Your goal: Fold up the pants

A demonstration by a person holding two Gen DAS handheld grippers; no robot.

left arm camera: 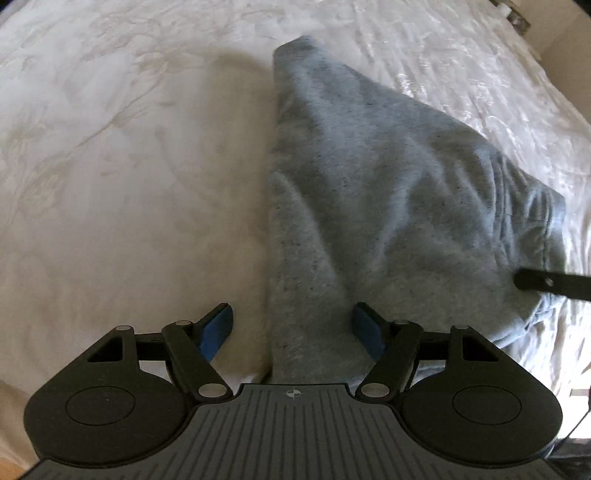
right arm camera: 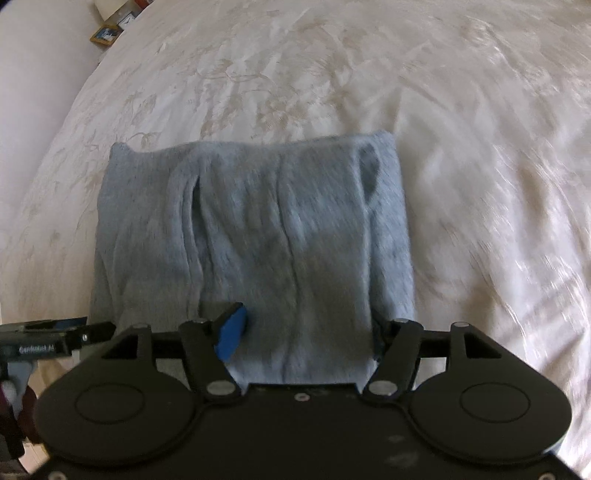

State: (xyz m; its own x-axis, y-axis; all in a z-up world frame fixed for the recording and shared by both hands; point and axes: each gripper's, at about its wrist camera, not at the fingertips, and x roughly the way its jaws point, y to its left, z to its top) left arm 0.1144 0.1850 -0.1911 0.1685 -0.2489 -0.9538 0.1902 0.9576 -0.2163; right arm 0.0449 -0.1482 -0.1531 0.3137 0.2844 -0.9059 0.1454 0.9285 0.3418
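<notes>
a bedroom in a home: a wide bed [right arm camera: 461, 166] under a cream bedspread [left arm camera: 110, 147] with a woven floral pattern fills both views, and a small framed picture [right arm camera: 105, 34] stands beyond its far edge.

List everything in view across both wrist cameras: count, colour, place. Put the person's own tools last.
Folded grey-blue fleece pants: one, grey-blue, lying on the bedspread in front of both tools.
Cream floral-patterned bedspread: one, cream, covering the whole bed under the pants.
Small yellow-framed picture: one, yellow frame, beyond the bed's far left edge in the right wrist view.
Left tool: one, black with blue pads, open, near edge of the pants between its pads.
Right tool: one, black with blue pads, open astride the pants' near edge; right pad hidden by cloth.
</notes>
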